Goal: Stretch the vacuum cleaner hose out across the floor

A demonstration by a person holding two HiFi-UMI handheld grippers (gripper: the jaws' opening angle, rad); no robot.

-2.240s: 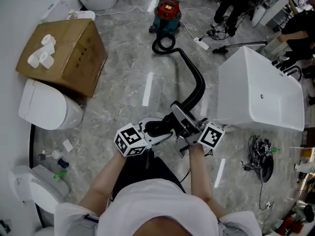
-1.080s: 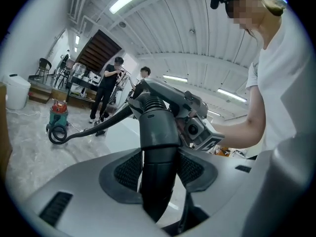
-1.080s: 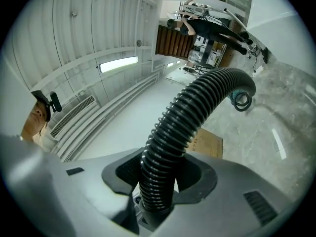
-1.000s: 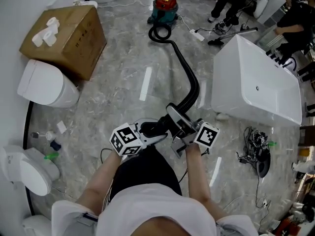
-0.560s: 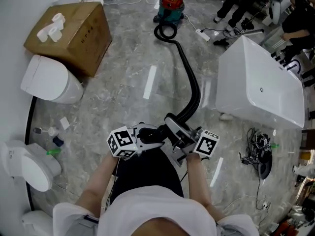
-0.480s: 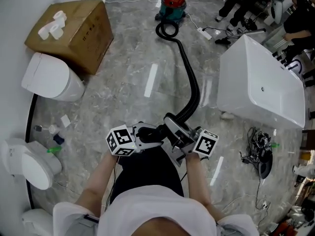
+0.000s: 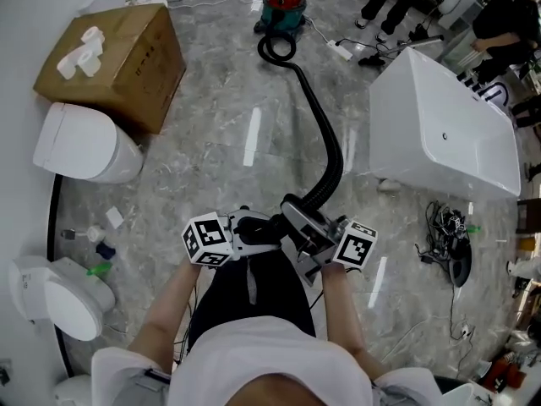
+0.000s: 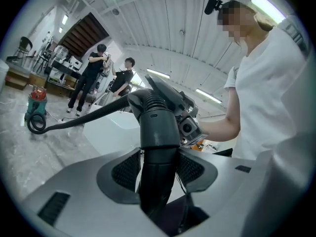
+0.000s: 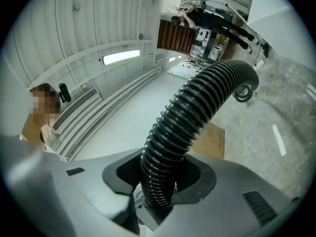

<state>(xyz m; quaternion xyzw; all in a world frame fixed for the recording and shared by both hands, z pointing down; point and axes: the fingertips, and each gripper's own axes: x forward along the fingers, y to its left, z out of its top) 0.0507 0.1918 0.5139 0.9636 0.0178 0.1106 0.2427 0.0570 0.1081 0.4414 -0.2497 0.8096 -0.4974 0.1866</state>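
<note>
1. Low and central in the head view: left gripper (image 7: 264, 229) and right gripper (image 7: 303, 233) side by side, both clamped on the near end of the hose (image 7: 328, 138). From there, a long run far across the floor (image 7: 211, 142), passing left of the white tub (image 7: 444, 134), ending in a coil beside the vacuum cleaner (image 7: 283, 7).
2. Left gripper view: jaws pinching the smooth cuff (image 8: 157, 132), pads pressed on both sides.
3. Right gripper view: jaws pinching the ribbed length, arching up and away to the far right.
</note>
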